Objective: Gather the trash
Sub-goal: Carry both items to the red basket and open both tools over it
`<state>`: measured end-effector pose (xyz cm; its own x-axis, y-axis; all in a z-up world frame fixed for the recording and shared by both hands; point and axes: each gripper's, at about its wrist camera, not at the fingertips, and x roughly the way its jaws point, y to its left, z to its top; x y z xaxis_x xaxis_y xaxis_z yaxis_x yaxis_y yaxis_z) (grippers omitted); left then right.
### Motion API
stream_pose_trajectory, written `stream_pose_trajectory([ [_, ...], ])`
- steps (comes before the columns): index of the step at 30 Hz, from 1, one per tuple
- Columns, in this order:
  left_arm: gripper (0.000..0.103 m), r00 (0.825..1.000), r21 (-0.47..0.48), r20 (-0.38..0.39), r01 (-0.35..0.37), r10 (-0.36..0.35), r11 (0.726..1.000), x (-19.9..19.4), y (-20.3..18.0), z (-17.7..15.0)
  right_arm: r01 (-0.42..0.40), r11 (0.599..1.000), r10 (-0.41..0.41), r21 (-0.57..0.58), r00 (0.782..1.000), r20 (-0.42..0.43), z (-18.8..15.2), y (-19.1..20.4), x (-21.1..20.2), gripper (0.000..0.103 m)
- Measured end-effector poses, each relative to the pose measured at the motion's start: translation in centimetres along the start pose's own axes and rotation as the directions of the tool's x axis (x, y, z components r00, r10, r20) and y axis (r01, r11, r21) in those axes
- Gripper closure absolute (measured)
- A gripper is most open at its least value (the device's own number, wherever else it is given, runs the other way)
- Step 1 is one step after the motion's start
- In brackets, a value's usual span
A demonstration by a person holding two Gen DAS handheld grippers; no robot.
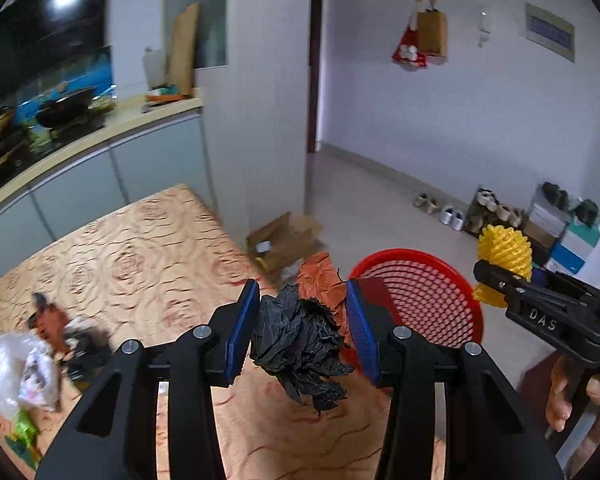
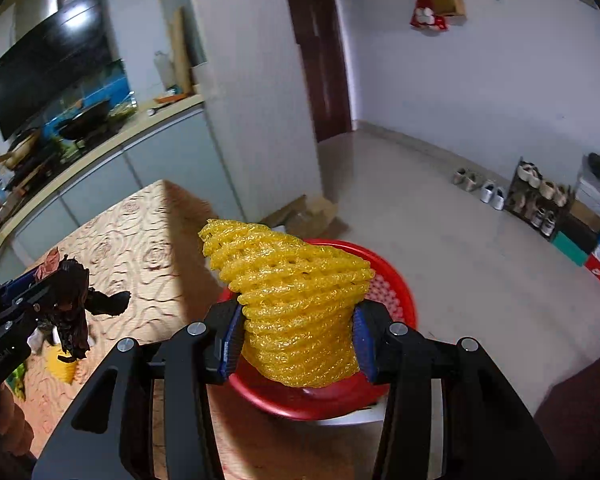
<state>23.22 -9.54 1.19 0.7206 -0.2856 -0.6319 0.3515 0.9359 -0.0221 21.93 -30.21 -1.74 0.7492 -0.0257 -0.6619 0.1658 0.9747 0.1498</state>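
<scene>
My left gripper (image 1: 304, 332) is shut on a crumpled black plastic bag (image 1: 300, 344) with orange-brown paper (image 1: 324, 280) behind it, held above the table's right edge. It also shows in the right wrist view (image 2: 66, 300). My right gripper (image 2: 296, 344) is shut on a yellow foam fruit net (image 2: 296, 300), held over the red mesh basket (image 2: 396, 300). The net (image 1: 504, 260) and the right gripper also show at the right of the left wrist view, beyond the basket (image 1: 424, 300).
The table (image 1: 140, 264) has a tan patterned cloth. More trash lies at its left: a white plastic bag (image 1: 20, 372), brown and black scraps (image 1: 68, 332), a green wrapper (image 1: 24, 432). A yellow piece (image 2: 62, 364) lies on the table. Cardboard (image 1: 284, 240) sits on the floor; shoes (image 2: 536, 196) line the wall.
</scene>
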Motion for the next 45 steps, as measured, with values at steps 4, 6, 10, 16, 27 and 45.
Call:
stream_pose_trajectory([
  [4,0.06,0.998,0.013,-0.02,0.055,-0.054,0.998,2.2,-1.7,0.6,0.026,1.0,-0.026,0.01,0.999,-0.021,-0.2,-1.6,0.9,0.059],
  [6,0.059,0.995,0.009,-0.036,0.091,-0.09,0.996,3.6,-2.4,0.8,0.039,0.999,-0.039,0.007,0.999,-0.037,-0.4,-2.2,1.6,0.059],
  [10,0.059,0.987,0.005,-0.07,0.144,-0.144,0.99,6.3,-3.6,0.9,0.05,0.999,-0.051,-0.003,0.996,-0.078,-0.9,-3.0,3.4,0.059],
  [16,0.059,0.973,0.024,-0.132,0.195,-0.19,0.98,10.4,-5.5,0.5,0.062,0.998,-0.065,-0.026,0.988,-0.14,-1.7,-3.9,6.3,0.059],
  [27,0.052,0.958,-0.01,-0.177,0.229,-0.227,0.973,14.1,-5.8,0.3,0.038,0.995,-0.055,-0.089,0.979,-0.197,-3.2,-3.2,10.0,0.05],
  [45,0.028,0.968,-0.042,-0.136,0.208,-0.212,0.977,12.3,-4.4,1.1,0.038,0.991,-0.057,-0.129,0.987,-0.15,-3.5,-2.5,8.8,0.024],
])
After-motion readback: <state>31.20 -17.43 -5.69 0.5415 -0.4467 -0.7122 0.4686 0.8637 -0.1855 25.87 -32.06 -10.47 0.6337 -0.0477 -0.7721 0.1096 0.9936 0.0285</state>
